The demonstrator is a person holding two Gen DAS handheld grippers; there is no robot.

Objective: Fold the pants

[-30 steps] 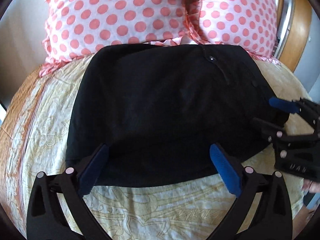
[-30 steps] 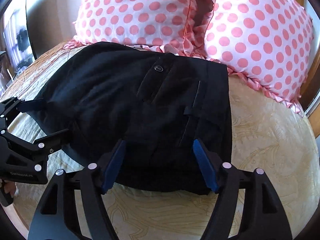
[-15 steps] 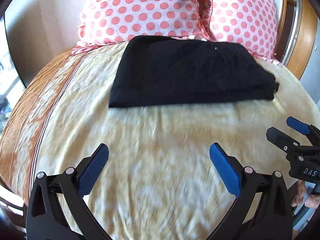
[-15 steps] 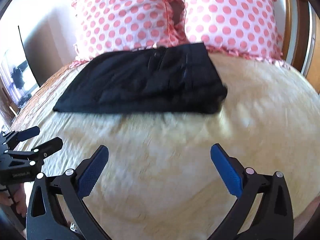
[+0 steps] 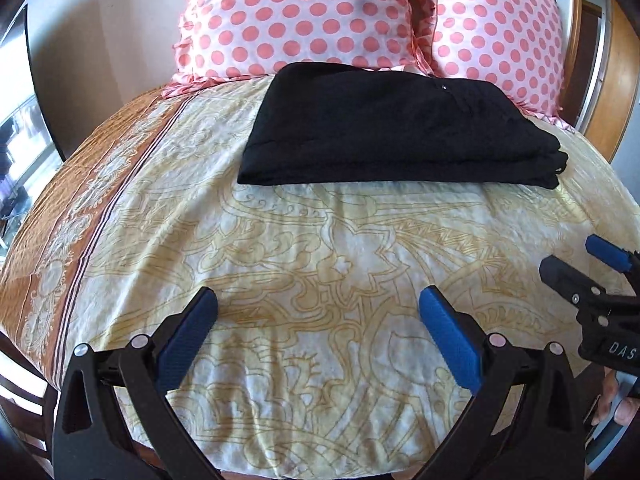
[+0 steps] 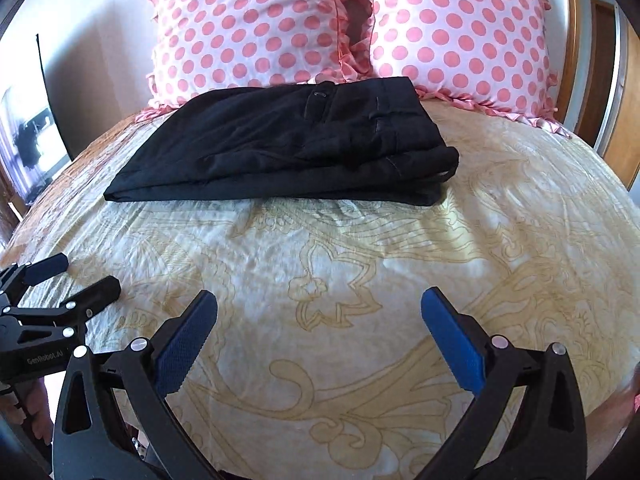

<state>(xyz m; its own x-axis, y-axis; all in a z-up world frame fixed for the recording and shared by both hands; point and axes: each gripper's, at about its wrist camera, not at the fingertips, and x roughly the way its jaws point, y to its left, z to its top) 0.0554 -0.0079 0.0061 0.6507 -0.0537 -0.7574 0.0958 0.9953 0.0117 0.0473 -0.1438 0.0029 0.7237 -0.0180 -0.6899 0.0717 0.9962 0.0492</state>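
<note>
My left claw point(image 5: 318, 308) stands with its jaws wide apart and nothing between them; under it I see only the yellow patterned bedspread point(image 5: 320, 248). My right claw point(image 6: 320, 308) reads the same way: its jaws have just been opening, they now stand fully apart, and there is only bare bedspread in the gap. Each claw shows at the edge of the other's view, low over the near part of the bed, both of them well apart from the clothing.

Further out, toward the head of the bed, the pants point(image 5: 396, 128) lie in a compact black bundle, flat on the bedspread with their far edge up against the two pink spotted pillows point(image 5: 300, 16). From the right wrist view I can make out stacked layers along the near edge and at the right-hand corner, a waistband button and belt loops on the top face, so the waist end sits uppermost. The outline is roughly rectangular and the layers look reasonably squared, though the right corner bulges a little where the folds stack.

My judgement is that the folding is done, or very nearly so: the pants are reduced to a small stack, neither claw touches them, and both sit clear at the foot end. If anything is left, it would be only a tidy of that thick right corner. I cannot tell from here whether the underside layers lie smooth.
</note>
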